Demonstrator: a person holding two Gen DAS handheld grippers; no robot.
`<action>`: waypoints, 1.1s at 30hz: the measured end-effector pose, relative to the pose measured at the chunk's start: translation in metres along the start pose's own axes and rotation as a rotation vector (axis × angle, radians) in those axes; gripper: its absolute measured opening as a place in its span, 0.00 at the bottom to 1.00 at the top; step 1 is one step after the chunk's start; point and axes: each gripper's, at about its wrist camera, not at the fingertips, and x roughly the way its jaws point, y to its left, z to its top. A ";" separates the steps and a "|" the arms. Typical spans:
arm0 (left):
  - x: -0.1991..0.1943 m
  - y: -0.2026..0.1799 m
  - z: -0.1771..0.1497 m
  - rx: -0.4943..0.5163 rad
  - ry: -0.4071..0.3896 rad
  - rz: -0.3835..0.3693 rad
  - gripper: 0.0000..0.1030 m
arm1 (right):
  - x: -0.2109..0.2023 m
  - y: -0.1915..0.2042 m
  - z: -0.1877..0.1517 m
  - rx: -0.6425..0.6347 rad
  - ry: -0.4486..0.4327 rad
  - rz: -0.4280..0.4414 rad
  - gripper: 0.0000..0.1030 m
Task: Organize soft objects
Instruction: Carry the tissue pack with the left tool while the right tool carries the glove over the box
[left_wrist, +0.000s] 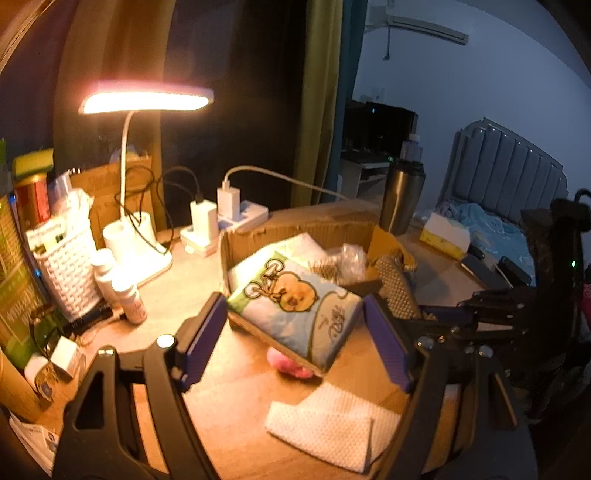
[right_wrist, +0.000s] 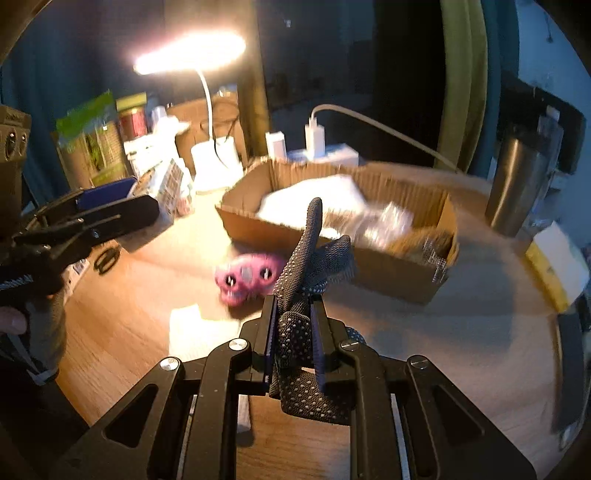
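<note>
So the wooden desk (left_wrist: 236, 417) is the biggest thing here, lit warm by a desk lamp (left_wrist: 147, 100) standing toward the back left corner. Middle of the desk there's a shallow cardboard box (right_wrist: 325, 236), and inside it sits a pack of tissues (left_wrist: 295, 306) with a cartoon on the wrapper, leaning up over the box's near wall, plus some crinkly clear plastic (left_wrist: 347, 258) toward the right end of the box. A steel tumbler (left_wrist: 400, 199) stands just behind the box's far right corner, and a white woven basket (left_wrist: 70, 269) full of stuff sits along the left edge. A white power strip (left_wrist: 229, 221) with chargers plugged in is at the back edge behind the box. On the desk's near side lies a folded white cloth (left_wrist: 328, 417). A small pink plush toy (right_wrist: 251, 277) sits on the desk right against the box's near wall, looks blurry in the right wrist view. The left gripper (left_wrist: 295, 332) is spread wide with nothing between its purple pads, hanging in front of the tissue pack. The right gripper (right_wrist: 293, 328) is pinching a dark dotted glove (right_wrist: 306, 258), which sticks up out of the fingers, in the air near the box's near wall, just beside the plush.
</note>
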 end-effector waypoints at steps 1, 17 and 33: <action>0.000 0.000 0.003 0.001 -0.007 0.002 0.75 | -0.003 -0.001 0.004 -0.003 -0.012 -0.002 0.18; 0.023 0.008 0.043 0.052 -0.063 0.025 0.75 | -0.019 -0.021 0.060 -0.008 -0.132 -0.015 0.18; 0.087 0.018 0.053 0.097 0.005 0.017 0.76 | 0.009 -0.042 0.094 0.002 -0.132 0.011 0.18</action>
